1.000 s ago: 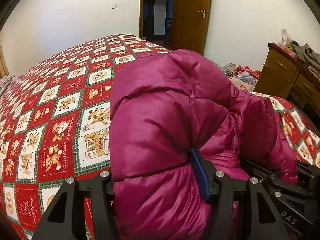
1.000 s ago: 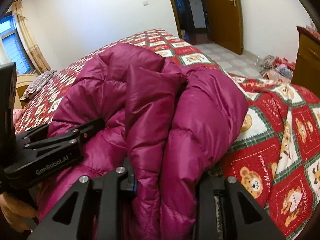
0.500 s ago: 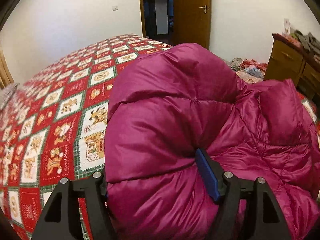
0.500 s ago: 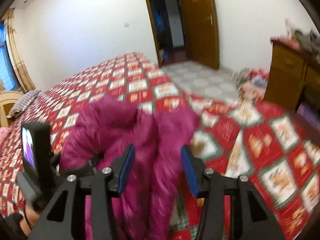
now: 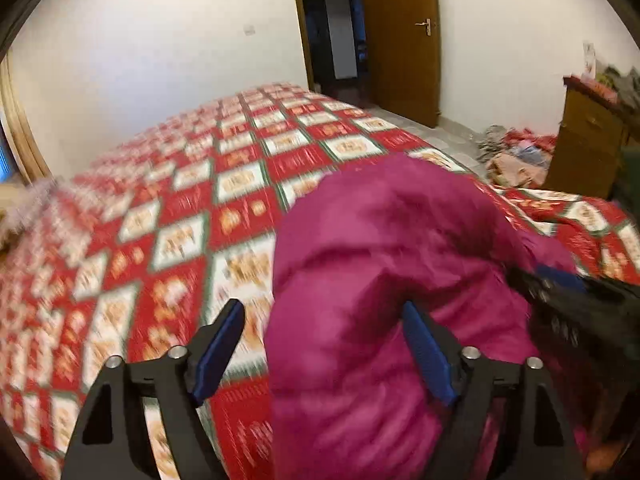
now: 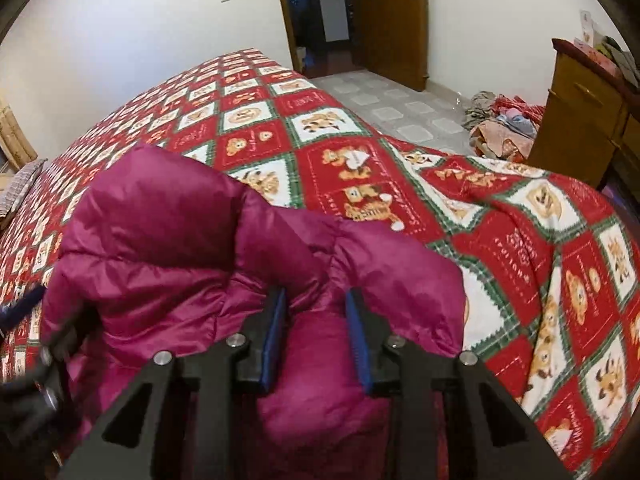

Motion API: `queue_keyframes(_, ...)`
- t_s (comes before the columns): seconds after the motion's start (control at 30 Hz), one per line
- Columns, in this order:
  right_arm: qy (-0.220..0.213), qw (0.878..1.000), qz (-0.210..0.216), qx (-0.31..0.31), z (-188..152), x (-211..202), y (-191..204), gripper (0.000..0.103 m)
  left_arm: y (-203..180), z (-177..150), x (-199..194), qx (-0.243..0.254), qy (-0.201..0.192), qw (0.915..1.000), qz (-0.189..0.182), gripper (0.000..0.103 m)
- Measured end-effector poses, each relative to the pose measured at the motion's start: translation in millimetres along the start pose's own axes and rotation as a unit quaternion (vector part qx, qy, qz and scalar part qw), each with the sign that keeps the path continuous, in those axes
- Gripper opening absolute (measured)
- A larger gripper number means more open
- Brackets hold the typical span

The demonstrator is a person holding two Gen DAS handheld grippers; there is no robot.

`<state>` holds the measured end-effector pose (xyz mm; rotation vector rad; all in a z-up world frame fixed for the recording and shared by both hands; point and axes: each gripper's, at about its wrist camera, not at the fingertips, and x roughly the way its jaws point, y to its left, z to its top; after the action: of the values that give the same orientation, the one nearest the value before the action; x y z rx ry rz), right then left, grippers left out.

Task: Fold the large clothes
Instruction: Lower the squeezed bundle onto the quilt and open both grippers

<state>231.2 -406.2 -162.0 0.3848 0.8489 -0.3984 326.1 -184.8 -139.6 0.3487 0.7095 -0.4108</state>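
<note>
A puffy magenta down jacket [image 5: 380,240] lies bunched on a bed with a red, white and green bear-print quilt [image 5: 180,200]. My left gripper [image 5: 322,344] straddles the jacket's left bulge and its jaws are opening. The right pad [image 5: 424,352] touches the fabric, while the left pad [image 5: 220,344] stands clear of it over the quilt. In the right wrist view, the jacket [image 6: 180,240] has a fold bulging up between the blue pads of my right gripper [image 6: 317,336]. Its jaws are closing and pinch that fold. Each gripper shows blurred at the edge of the other's view.
The bed's far edge drops to a tiled floor [image 6: 400,108] with a heap of clothes [image 6: 504,124]. A wooden dresser [image 6: 580,120] stands at the right, an open wooden door [image 6: 384,20] behind. A pillow [image 6: 20,188] lies far left.
The left jaws have spread, and the left pad has come off the jacket. The right gripper let go, swung away, then came back down and closed on a fold of the jacket.
</note>
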Motion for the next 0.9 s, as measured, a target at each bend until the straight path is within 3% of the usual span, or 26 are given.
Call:
queue_keyframes(0.23, 0.005, 1.0, -0.017, 0.019, 1.5, 9.7, -3.5, 0.036, -22.7, 15.3, 37.5, 0.042, 0.013, 0.9985, 0.032, 0.086)
queue_keyframes(0.37, 0.013, 0.999, -0.021, 0.03, 3.6, 14.9, -7.6, 0.036, -27.1, 12.4, 48.9, 0.038, 0.01, 0.9985, 0.039, 0.089)
queue_keyframes(0.6, 0.025, 0.998, -0.051, 0.022, 5.9, 23.8, -1.3, 0.036, -23.8, 9.6, 75.1, 0.013, 0.032, 0.9992, 0.019, 0.094)
queue_keyframes(0.73, 0.022, 0.997, -0.078, 0.013, 6.2, 27.1, 5.7, 0.037, -30.7, 7.9, 74.9, 0.025, 0.028, 0.9987, 0.034, 0.095)
queue_keyframes(0.9, 0.014, 0.995, -0.1, -0.006, 5.0, 22.5, 9.7, 0.045, -24.4, 8.1, 62.8, 0.035, 0.039, 0.9986, 0.007, 0.094)
